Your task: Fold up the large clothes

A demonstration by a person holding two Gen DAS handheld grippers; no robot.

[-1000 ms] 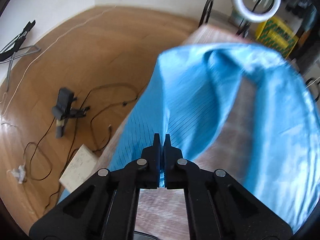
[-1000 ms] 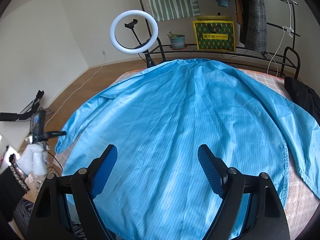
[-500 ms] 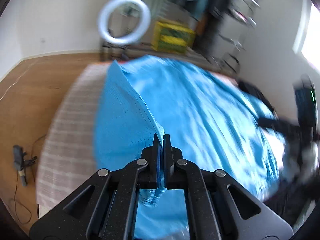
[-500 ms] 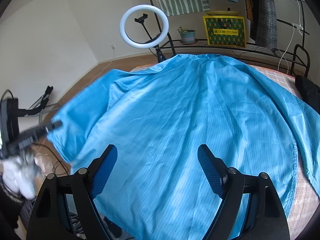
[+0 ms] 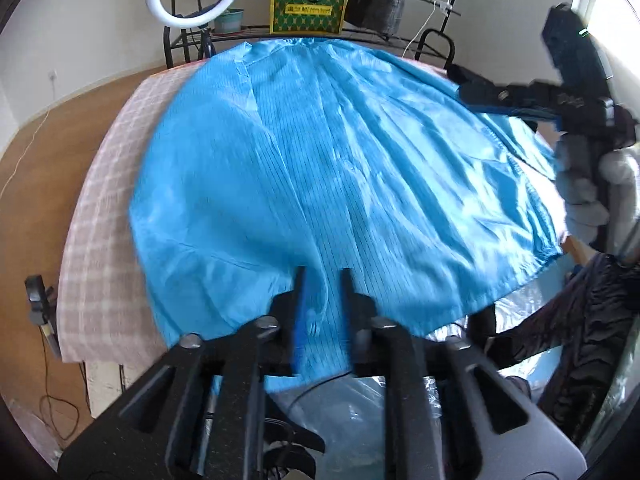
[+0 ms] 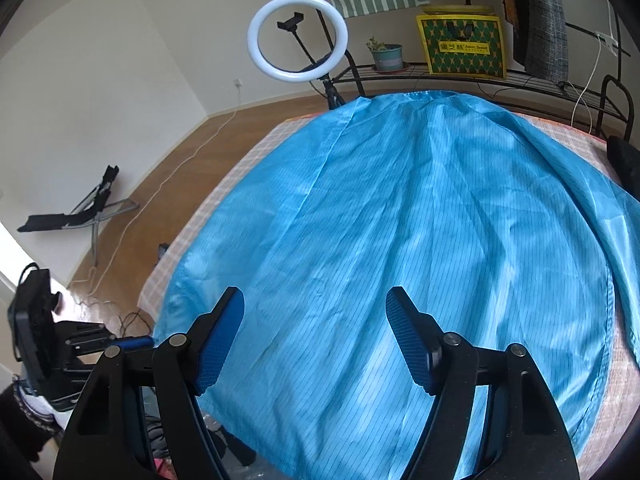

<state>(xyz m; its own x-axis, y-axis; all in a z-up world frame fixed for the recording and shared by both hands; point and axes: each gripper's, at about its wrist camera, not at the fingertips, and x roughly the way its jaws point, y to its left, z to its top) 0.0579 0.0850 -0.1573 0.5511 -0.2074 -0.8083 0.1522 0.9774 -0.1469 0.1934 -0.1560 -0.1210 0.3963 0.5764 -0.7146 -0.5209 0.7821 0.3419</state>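
Observation:
A large bright blue pinstriped garment [image 5: 340,168] lies spread over a checked pinkish table cover [image 5: 100,216]; it also fills the right wrist view [image 6: 420,240]. Its left side is folded over onto the body. My left gripper [image 5: 323,276] is open at the garment's near hem, with blue cloth lying between its fingers. My right gripper [image 6: 316,304] is open and empty, held above the near part of the garment. The right gripper also shows in the left wrist view [image 5: 496,100], over the garment's right edge. The left gripper shows at the lower left of the right wrist view [image 6: 132,342].
A ring light [image 6: 298,38] on a stand is behind the table. A metal rack holds a yellow-green bag [image 6: 462,46], a potted plant [image 6: 386,56] and hanging clothes. A dark item [image 6: 624,164] lies at the table's right edge. Cables and a folded stand [image 6: 80,212] lie on the wooden floor.
My left gripper carried the garment's left sleeve side over onto the body, then opened and let go. The right gripper stayed open above the garment.

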